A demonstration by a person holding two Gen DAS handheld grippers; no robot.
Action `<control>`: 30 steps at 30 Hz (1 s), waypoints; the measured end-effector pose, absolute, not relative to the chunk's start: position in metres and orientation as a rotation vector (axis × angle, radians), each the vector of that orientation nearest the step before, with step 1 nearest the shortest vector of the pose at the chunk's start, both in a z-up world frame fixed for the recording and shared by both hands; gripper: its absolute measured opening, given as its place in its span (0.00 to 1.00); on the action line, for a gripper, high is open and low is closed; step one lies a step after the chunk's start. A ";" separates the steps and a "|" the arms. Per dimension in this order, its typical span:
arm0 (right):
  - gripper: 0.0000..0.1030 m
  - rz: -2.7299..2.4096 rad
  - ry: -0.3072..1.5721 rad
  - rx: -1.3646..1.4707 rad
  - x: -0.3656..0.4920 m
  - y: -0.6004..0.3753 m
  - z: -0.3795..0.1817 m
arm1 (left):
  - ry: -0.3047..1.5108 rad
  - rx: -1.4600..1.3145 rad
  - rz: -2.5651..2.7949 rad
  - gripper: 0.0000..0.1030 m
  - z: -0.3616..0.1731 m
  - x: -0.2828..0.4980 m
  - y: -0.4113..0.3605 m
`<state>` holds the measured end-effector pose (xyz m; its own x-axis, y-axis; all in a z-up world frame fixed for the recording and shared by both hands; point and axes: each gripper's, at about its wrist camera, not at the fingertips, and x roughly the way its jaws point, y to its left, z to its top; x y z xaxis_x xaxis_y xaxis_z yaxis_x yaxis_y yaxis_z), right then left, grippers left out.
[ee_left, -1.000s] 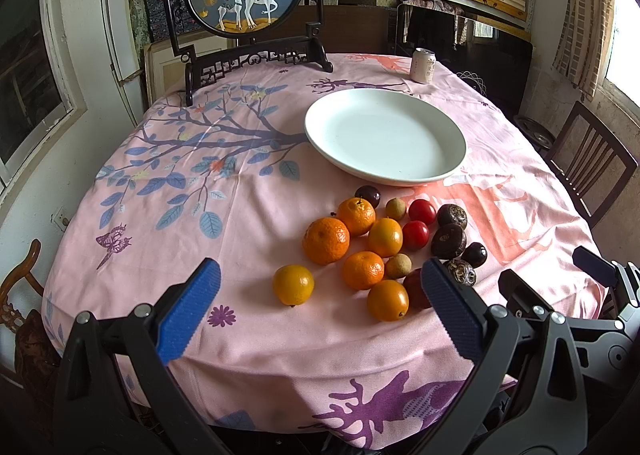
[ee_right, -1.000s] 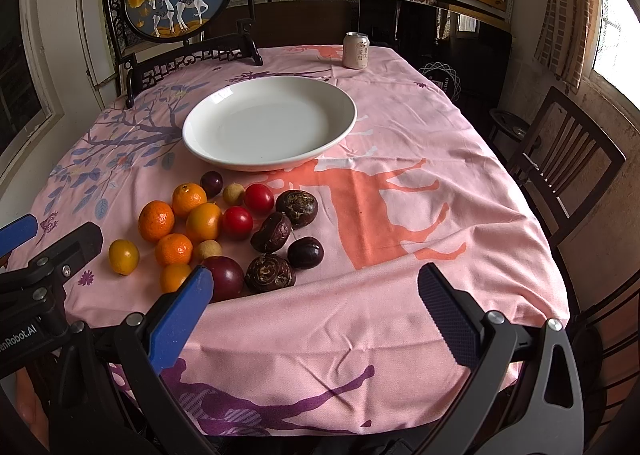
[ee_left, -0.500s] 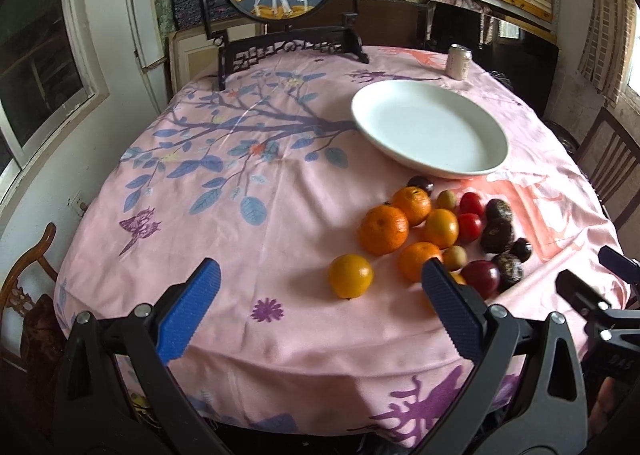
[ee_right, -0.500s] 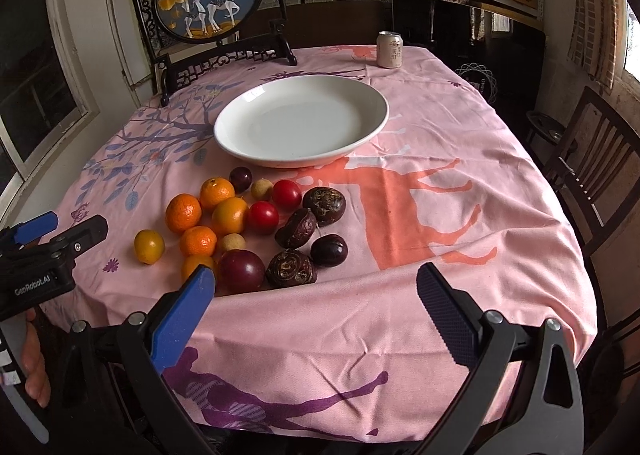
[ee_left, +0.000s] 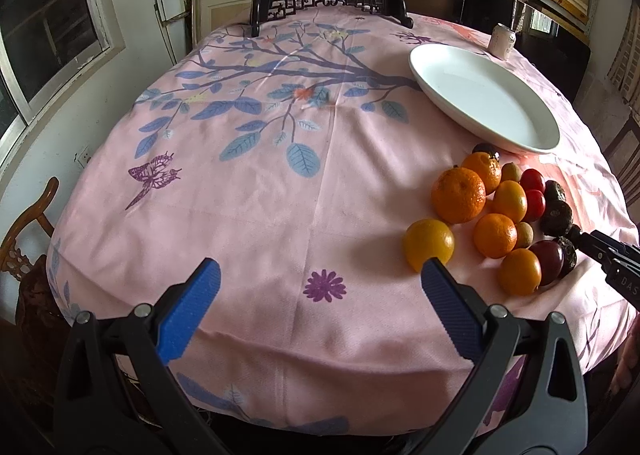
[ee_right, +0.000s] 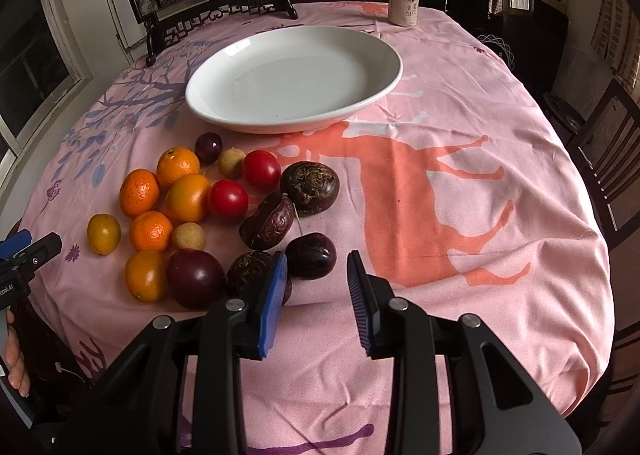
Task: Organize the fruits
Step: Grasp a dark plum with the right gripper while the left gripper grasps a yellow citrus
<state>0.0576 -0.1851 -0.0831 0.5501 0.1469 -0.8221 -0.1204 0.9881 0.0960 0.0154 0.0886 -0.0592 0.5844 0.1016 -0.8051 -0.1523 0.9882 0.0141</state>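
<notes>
A pile of fruits lies on the pink cloth in front of an empty white plate (ee_right: 384, 87): several oranges (ee_right: 140, 193), two red tomatoes (ee_right: 227, 199), wrinkled dark passion fruits (ee_right: 310, 187), small tan fruits and dark plums. My right gripper (ee_right: 316, 259) is closing, its blue pads standing either side of a dark plum (ee_right: 310, 255) without pressing on it. My left gripper (ee_left: 320, 275) is wide open over bare cloth. A yellow-orange fruit (ee_left: 428, 243) sits just past its right fingertip. The plate (ee_left: 480, 95) is at the far right of the left wrist view.
A drinks can (ee_right: 404, 7) stands behind the plate. A framed round picture on a dark stand (ee_left: 328, 3) sits at the table's far edge. Wooden chairs (ee_right: 608, 143) stand to the right. A wide patch of bare cloth (ee_left: 240, 195) lies left of the fruits.
The right gripper's jaws have narrowed from wide open to a small gap around the dark plum. Both grippers have come lower and nearer the table. The left view has swung left.
</notes>
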 end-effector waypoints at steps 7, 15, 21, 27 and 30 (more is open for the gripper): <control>0.28 0.135 0.968 0.020 0.082 -0.189 -0.096 | 0.961 -0.035 0.139 0.98 -0.066 0.021 0.080; 0.28 0.155 0.930 0.011 0.064 -0.192 -0.089 | 0.995 -0.016 0.113 0.98 -0.076 0.032 0.067; 0.28 0.159 0.884 0.011 0.038 -0.196 -0.076 | 1.009 -0.010 0.089 0.98 -0.084 0.042 0.057; 0.28 0.178 0.879 0.025 0.031 -0.194 -0.075 | 0.991 -0.061 0.021 0.75 -0.090 0.055 0.052; 0.28 0.184 0.881 0.030 0.031 -0.193 -0.076 | 0.984 -0.049 -0.005 0.44 -0.094 0.061 0.043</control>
